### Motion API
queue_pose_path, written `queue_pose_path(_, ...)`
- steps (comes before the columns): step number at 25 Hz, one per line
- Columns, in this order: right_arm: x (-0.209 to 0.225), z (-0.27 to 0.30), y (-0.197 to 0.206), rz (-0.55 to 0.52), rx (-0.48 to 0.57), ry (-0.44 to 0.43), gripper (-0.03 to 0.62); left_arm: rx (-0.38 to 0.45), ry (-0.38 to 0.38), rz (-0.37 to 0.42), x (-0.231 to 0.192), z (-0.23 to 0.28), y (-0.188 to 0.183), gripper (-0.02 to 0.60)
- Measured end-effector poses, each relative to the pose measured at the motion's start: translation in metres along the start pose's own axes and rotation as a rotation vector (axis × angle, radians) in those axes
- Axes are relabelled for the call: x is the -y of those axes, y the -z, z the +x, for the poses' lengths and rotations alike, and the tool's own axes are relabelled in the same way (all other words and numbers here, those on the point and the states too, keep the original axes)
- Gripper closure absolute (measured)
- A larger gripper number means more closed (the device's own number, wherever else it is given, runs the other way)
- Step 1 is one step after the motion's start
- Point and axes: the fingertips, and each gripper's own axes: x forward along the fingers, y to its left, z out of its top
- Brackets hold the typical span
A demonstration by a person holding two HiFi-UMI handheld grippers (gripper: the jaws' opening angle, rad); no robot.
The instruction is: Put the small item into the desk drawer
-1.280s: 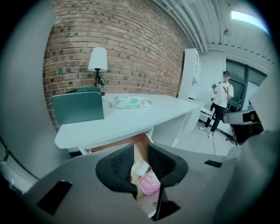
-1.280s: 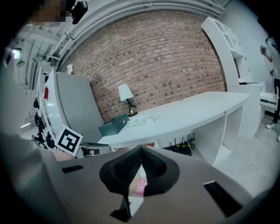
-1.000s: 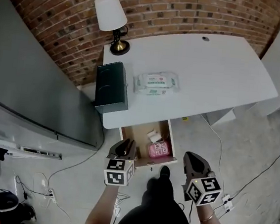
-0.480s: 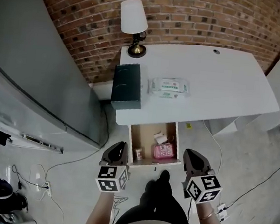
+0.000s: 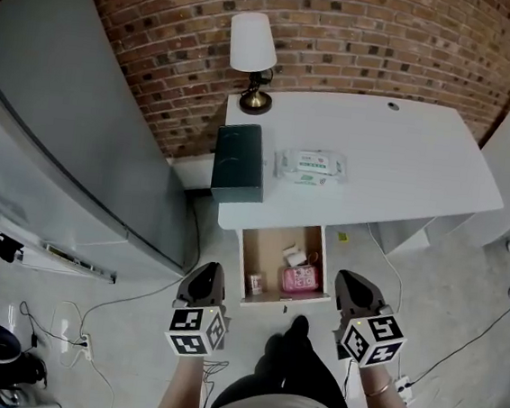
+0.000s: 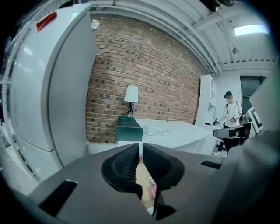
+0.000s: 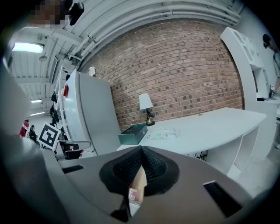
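We see the left tongs (image 6: 141, 148) closed, its ribbed pads drawn together at the tips with nothing between them, and the right tongs (image 7: 141, 152) likewise closed at the tips and empty; through the slit below each pair only the drawer's contents show. From the head view both are held low in front of us, the left one just off the front left corner of the open drawer (image 5: 266, 250) and the right one just off its front right corner, neither touching it. The small item (image 5: 253, 283) stands inside the drawer, in the front left corner, close against the left wall. Beside it to the right lies a pink packet (image 5: 300, 280), and behind that, nearer the back, a white packet (image 5: 293, 255); the small item sits apart from both. The drawer is pulled out from under the near edge of the pale counter (image 5: 404, 160). On the counter a dark green box (image 5: 238, 162) sits at the left end, a pack of wet wipes (image 5: 311, 165) lies just to its right, and a table lamp (image 5: 254, 49) stands at the back left corner against the brick wall (image 5: 345, 36). A tall grey cabinet (image 5: 63, 133) rises to the left of the counter, and cables trail over the floor (image 5: 116, 320).
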Motion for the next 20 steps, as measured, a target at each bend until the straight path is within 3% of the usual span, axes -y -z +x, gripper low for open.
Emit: queue_pose_path(20,-0.013,-0.001,-0.002,-0.009,0.011,-0.019,0.586,0.019,-0.017,-0.018,-0.006,-0.022,0.002,0.540)
